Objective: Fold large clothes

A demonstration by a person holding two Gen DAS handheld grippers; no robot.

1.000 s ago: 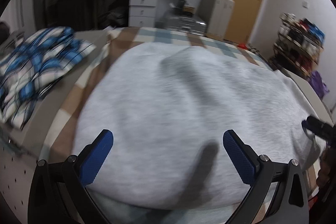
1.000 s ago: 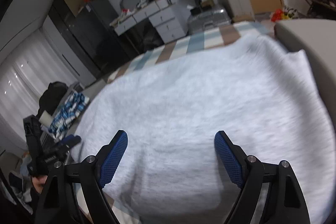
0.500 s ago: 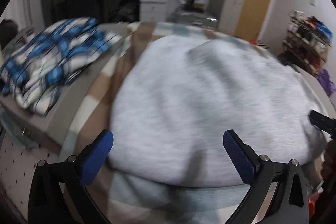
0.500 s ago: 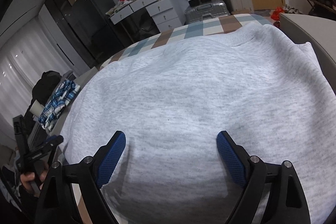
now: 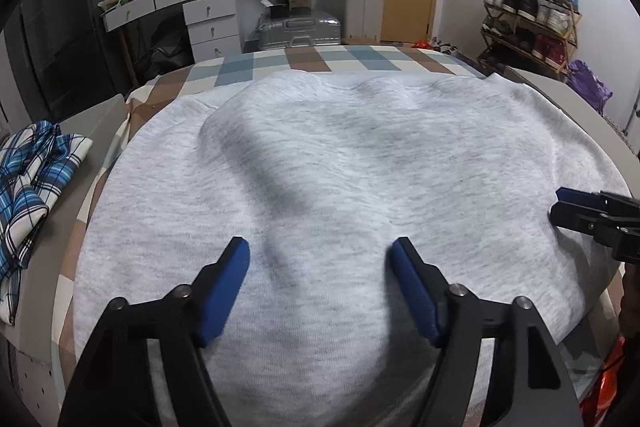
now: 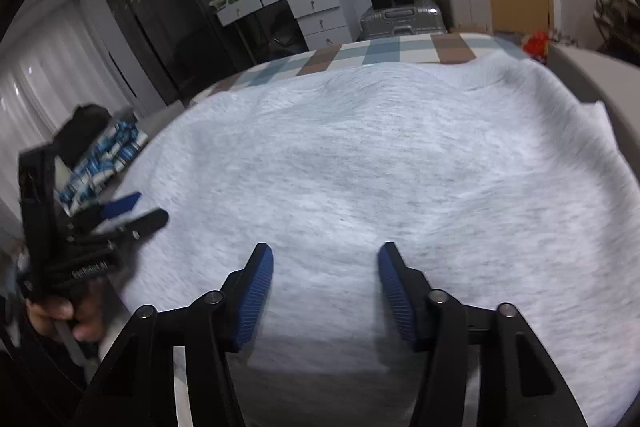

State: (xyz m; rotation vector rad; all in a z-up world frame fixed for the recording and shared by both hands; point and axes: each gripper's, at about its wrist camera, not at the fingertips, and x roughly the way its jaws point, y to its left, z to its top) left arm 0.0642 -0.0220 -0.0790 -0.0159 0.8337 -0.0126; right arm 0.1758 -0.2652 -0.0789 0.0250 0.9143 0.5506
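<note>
Two grippers hang over a grey sweatshirt point(image 5: 340, 167) spread on a checked bedspread point(image 5: 304, 61). The left gripper point(image 5: 320, 251), at lower centre of its view, has just been narrowing its jaws from full width to a middling gap; the blue pads stand apart over the cloth, not visibly pinching it. The right gripper point(image 6: 326, 257) has likewise been closing to about half width, fabric lying beneath the gap, nothing clamped. Against the earlier frames, the left view has swung so that the sweatshirt fills its centre and the plaid shirt point(image 5: 28, 183) has slid to the left edge. The right view is now blurred. Judgement: both tools are settling on the near edge for a pinch, so the fold has not begun.

The sweatshirt lies flat, its ribbed band point(image 5: 360, 83) at the far edge toward the silver suitcase point(image 5: 300, 31), a ridge of slack crossing the middle. Its long axis appears to run across the frame, left to right; which end is the collar cannot be told.
</note>
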